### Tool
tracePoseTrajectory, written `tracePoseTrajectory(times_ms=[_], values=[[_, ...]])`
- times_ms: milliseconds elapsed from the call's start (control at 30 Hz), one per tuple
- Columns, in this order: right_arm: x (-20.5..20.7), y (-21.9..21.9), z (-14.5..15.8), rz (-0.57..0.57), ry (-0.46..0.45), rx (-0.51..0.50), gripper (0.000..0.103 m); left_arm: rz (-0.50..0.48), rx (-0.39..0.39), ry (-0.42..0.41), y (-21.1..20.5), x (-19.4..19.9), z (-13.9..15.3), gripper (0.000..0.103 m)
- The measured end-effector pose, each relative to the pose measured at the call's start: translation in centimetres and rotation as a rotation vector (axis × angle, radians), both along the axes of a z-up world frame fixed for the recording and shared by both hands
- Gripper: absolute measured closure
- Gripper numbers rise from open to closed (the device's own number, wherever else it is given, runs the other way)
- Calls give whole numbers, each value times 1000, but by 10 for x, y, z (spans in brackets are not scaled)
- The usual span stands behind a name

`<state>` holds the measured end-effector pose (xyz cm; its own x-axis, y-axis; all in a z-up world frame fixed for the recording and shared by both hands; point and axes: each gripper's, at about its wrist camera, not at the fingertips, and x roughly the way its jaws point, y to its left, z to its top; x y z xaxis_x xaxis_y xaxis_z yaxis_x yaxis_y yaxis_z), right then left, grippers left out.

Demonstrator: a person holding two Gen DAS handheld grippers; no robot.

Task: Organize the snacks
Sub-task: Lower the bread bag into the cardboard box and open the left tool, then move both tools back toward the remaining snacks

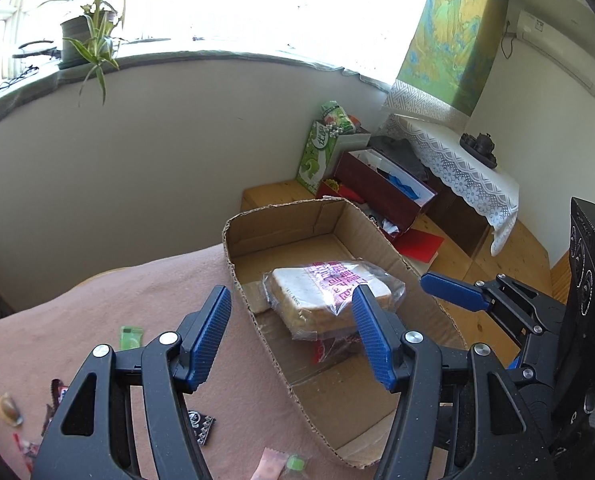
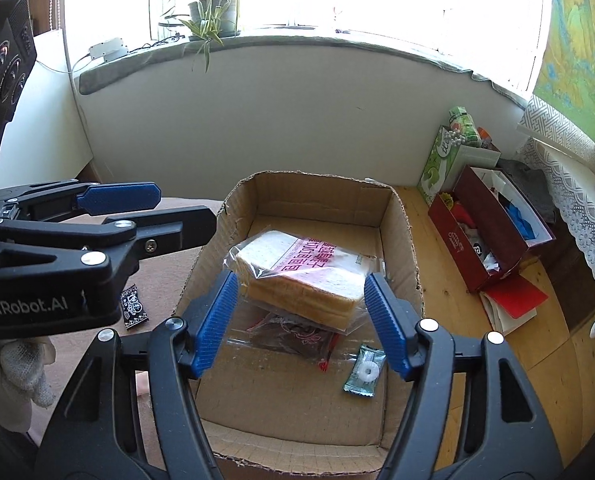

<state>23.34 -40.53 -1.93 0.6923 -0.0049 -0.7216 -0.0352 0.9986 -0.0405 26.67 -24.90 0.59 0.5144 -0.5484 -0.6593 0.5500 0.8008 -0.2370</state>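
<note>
1. Both handheld tools tilt downward toward an open cardboard box (image 2: 393, 216) that sits on a surface draped in pinkish-brown cloth (image 1: 97, 312).
2. The right claw (image 2: 301, 320) hangs over the box with its blue pads apart; nothing is gripped between them.
3. A bagged loaf of sliced bread (image 2: 301, 272) lies in the box, resting on a dark red packet (image 2: 293, 334), in line with the right claw's gap but clear of both pads.
4. A small teal candy wrapper (image 2: 364, 370) lies on the box floor just beside the right pad.
5. The left claw (image 1: 293, 336) hovers at the box's near wall, jaws apart and empty.
6. Loose wrapped snacks, among them a black sachet (image 1: 201, 426) and a green packet (image 1: 131, 337), remain scattered on the cloth outside the box.
</note>
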Motion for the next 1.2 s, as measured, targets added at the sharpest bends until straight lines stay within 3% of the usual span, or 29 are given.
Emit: tracePoseTrajectory(times_ms=[267, 333, 400, 633, 967, 1200], values=[[-25, 28, 14, 12, -29, 14, 34, 46, -18, -28, 47, -28, 7, 41], [-32, 39, 16, 26, -35, 21, 31, 58, -23, -31, 60, -35, 7, 41], [-40, 51, 19, 41, -53, 22, 17, 72, -25, -33, 72, -42, 7, 41], [-59, 93, 18, 99, -68, 10, 17, 139, -34, -39, 124, -66, 3, 41], [-67, 129, 1, 197, -57, 122, 17, 303, -37, 6, 207, -90, -25, 41], [-71, 147, -26, 245, 3, 144, 17, 349, -44, 68, 235, -96, -57, 41]])
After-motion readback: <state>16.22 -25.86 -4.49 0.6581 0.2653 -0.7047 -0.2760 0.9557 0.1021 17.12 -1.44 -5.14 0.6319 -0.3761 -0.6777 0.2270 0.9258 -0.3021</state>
